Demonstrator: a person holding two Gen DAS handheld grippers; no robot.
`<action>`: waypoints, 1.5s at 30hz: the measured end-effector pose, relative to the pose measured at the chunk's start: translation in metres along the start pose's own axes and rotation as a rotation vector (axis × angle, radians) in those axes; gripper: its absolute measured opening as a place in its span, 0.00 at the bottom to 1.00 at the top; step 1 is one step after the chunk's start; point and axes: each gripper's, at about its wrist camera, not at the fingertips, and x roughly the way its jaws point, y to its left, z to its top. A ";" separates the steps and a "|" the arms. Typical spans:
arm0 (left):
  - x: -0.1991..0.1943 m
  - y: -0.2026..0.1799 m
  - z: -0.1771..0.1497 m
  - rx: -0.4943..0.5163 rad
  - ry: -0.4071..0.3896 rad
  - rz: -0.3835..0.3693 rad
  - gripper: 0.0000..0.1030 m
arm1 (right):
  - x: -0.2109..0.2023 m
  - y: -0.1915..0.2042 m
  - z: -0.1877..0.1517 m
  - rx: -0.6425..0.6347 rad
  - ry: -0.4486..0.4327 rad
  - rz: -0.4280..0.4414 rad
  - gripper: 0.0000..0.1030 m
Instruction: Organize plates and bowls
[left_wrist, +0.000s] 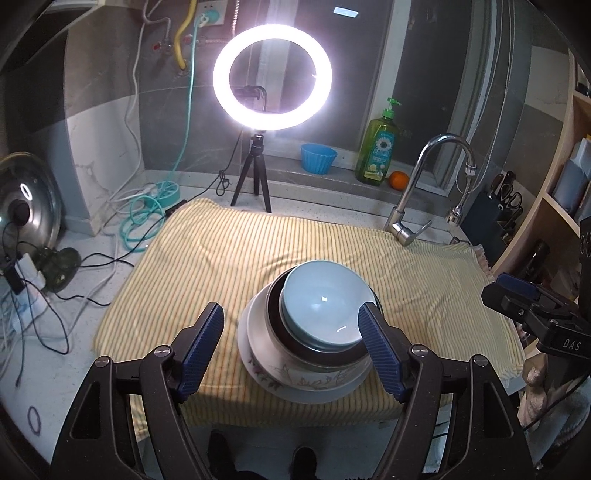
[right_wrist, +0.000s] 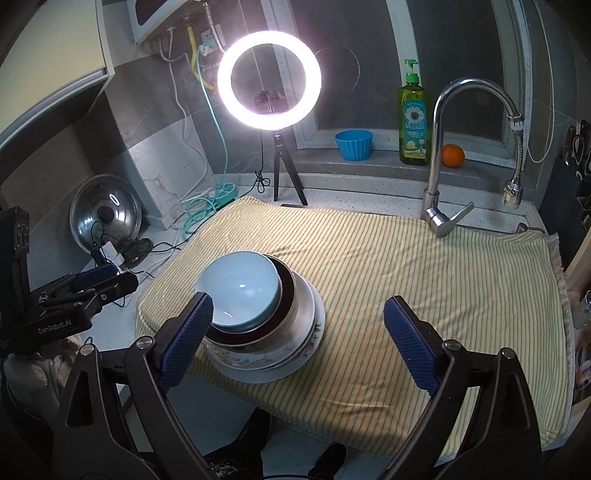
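Note:
A stack stands on the yellow striped cloth: a light blue bowl on top, inside a bowl with a dark brown rim, on a floral plate over a white plate. My left gripper is open and empty, its jaws above the front of the stack. My right gripper is open and empty, its left finger in front of the blue bowl; the stack's plates lie between its jaws. Each gripper shows in the other's view, the right one and the left one.
A lit ring light on a tripod stands behind the cloth. A faucet, green soap bottle, blue cup and orange are at the back. Cables and a pot lid lie left. Shelves are right.

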 end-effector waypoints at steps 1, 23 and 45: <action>-0.001 0.000 0.000 -0.001 -0.004 0.004 0.73 | 0.000 0.000 0.000 -0.001 -0.001 0.000 0.93; 0.002 0.001 0.002 -0.005 0.004 0.023 0.73 | 0.006 -0.002 -0.001 0.015 0.010 -0.013 0.93; 0.007 0.004 0.002 -0.010 0.021 0.019 0.73 | 0.012 0.000 0.000 0.005 0.017 -0.012 0.93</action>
